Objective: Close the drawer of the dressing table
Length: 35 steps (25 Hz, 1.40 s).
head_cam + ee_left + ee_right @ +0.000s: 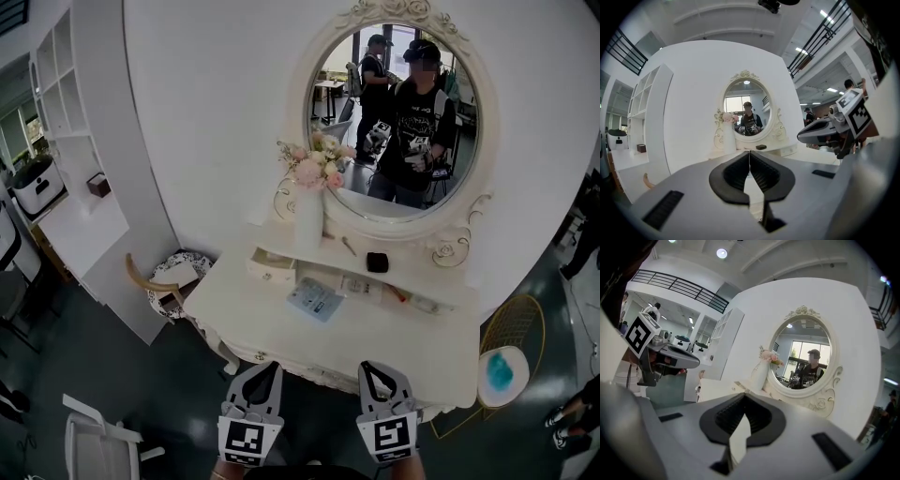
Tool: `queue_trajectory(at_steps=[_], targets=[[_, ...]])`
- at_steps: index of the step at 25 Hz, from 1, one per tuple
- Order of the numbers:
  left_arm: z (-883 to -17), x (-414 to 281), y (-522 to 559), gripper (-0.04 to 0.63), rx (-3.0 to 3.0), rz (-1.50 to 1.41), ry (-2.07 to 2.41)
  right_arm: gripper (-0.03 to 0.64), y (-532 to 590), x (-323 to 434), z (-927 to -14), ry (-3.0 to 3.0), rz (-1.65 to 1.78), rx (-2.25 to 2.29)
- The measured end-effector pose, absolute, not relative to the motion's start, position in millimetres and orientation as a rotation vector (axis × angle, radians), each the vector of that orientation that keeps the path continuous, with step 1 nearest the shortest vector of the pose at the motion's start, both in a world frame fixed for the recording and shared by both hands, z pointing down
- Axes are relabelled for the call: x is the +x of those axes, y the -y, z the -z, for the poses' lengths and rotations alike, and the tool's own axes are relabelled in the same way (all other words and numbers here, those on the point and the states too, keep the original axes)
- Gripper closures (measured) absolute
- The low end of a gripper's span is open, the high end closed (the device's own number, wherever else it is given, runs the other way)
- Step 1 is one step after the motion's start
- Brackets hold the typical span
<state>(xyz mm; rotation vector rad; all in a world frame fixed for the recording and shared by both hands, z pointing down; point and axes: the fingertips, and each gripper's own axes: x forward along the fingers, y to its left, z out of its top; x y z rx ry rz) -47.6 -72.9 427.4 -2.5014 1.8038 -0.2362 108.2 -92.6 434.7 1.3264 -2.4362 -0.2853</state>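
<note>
Left gripper [265, 373], at 7 o'clock in the head view: jaws fully together, nothing held. The drawer [272, 267] projects forward at the left end of the dressing table [281, 328] shelf, at 12 o'clock from this gripper and well apart from it. Right gripper [380, 373], at 5 o'clock: jaws together, empty.

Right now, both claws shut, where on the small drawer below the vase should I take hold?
Take the drawer at the middle of its front panel, coming straight from the table's front. That panel faces you and seems to stick out of the shelf, so a flat push toward the mirror with the nearer left claw should do.
</note>
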Motion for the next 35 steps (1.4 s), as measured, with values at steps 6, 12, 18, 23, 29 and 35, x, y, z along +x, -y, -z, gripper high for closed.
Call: queue_trajectory(at_steps=[6,12,18,23,29,35], targets=[[-428,-63,99,0.578,-2.508,0.246,-1.803,0.606,117,94,-435,2.428,0.283,1.325],[-432,-73,124,0.578,-2.527,0.255,-1.795,0.606,140,81,-439,2.414,0.271,1.316],[-439,-84,146,0.578,-2.549,0.265,-1.791,0.606,158,71,-446,2.398,0.247,1.317],[-443,-93,163,0.578,-2.582,0.262,-1.774,0.606,173,60,-448,2.382,0.240,1.327],[-446,-108,188,0.578,-2.617,0.262,-1.725,0.606,192,41,-448,2.354,0.235,1.352],[-444,-122,214,0.578,-2.662,0.248,-1.658,0.606,207,23,-443,2.284,0.275,1.365]])
